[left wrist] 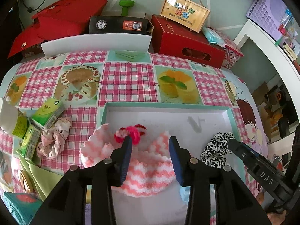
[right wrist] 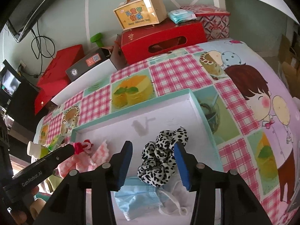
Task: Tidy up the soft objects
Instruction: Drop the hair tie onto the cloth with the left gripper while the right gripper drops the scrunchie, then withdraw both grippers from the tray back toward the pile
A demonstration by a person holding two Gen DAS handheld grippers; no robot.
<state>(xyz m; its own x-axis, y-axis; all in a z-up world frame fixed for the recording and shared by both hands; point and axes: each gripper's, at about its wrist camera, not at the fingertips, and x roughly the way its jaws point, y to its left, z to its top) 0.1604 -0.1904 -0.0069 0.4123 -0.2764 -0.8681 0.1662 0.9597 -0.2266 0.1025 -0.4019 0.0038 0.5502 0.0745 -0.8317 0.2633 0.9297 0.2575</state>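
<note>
On the left edge of the worktop [left wrist: 129, 78] lay a crumpled pink cloth [left wrist: 54, 138] against two green cartons [left wrist: 46, 112] and a white-capped bottle [left wrist: 11, 118]. Just right of them sat a shallow white tray [left wrist: 168, 116] with a teal rim, near the worktop's front edge. In the tray's left part lay a fluffy pink-and-white striped sock [left wrist: 148, 170] with a red and pink hair tie [left wrist: 131, 133] on top of it. The left tool [left wrist: 150, 150] hovered over that sock, its blue pads parted and pressing on nothing. Further right in the tray, a black-and-white leopard scrunchie [right wrist: 161, 157] lay partly on a blue face mask [right wrist: 136, 200], close to the tray's right wall. The right tool [right wrist: 152, 159] stood astride the scrunchie with its jaws apart, neither pad squeezing it. Along the far edge stood red boxes [right wrist: 161, 41], a black box [left wrist: 120, 25] and a small wooden case [right wrist: 140, 13].
</note>
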